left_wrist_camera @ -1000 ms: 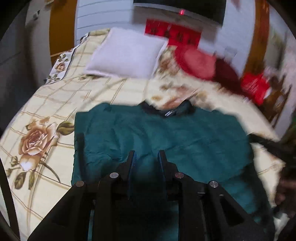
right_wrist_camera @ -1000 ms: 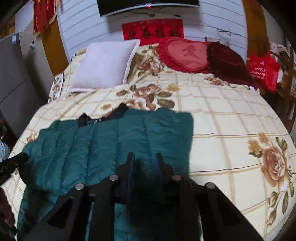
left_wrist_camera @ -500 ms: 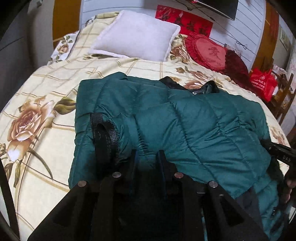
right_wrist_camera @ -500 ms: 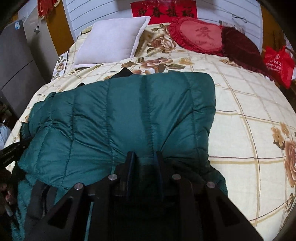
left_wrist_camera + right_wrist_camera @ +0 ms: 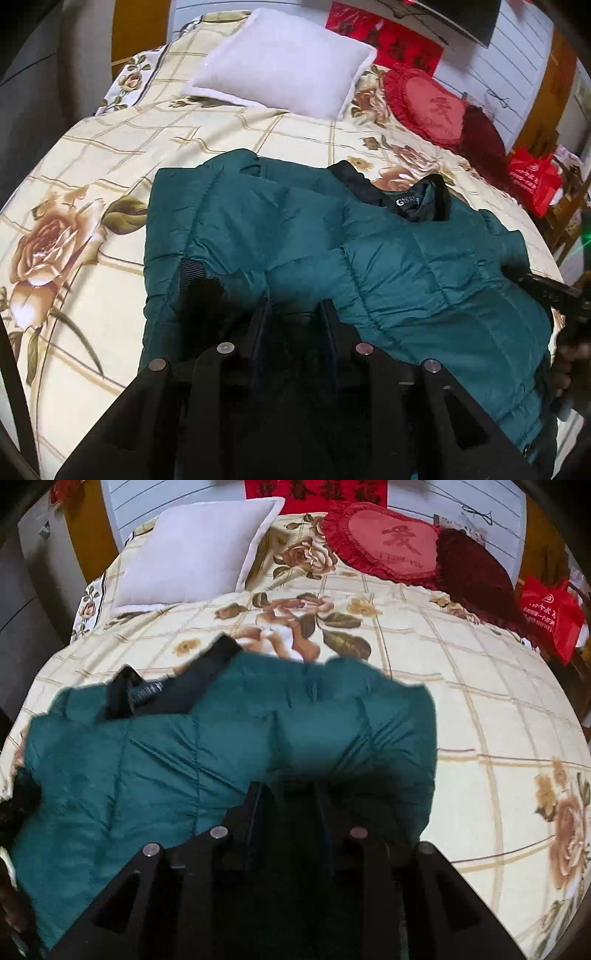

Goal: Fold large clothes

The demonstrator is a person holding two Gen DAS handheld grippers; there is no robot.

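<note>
Nearest each lens, the fingers of both tools sit low over the padded cloth: the left hand-held gripper [image 5: 295,314] has its fingers set narrowly apart with dark fabric between them, and the right hand-held gripper [image 5: 290,794] looks the same, so each seems pinched on the teal puffer jacket [image 5: 424,266], though the contact itself is in shadow and I cannot be sure the pads bite. The jacket lies on the bed [image 5: 92,155], back uppermost it appears, with its near part bunched toward the cameras and its black collar [image 5: 417,201] pointing toward the pillows. By my reading the step in hand is the lengthwise fold, bringing the hem end up over the body; the next move calls for both tools to travel together toward the collar and lay the doubled edge square before letting go. The hem and the gripped edge are hidden under the tool bodies, one sleeve's black cuff [image 5: 192,273] is only partly seen, and the right view is blurred. Beyond lie a white pillow [image 5: 192,550] and a red heart cushion [image 5: 391,542].
</note>
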